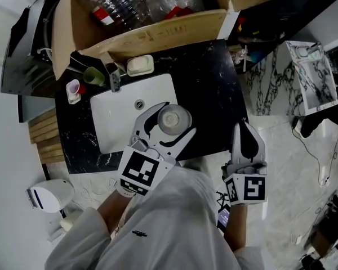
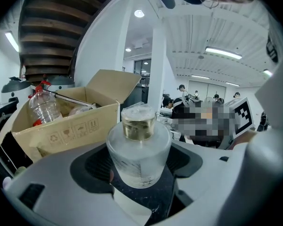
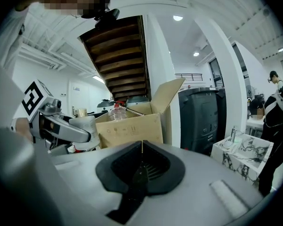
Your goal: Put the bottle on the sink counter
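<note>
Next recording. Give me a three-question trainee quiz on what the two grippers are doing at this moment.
1. True or false: the right gripper has its jaws wide apart.
2. The left gripper is: A open and empty; B shut on the bottle; C out of view.
3. Fill in: the counter around the white sink is ____ in colour.
Key: 1 false; 2 B; 3 black.
</note>
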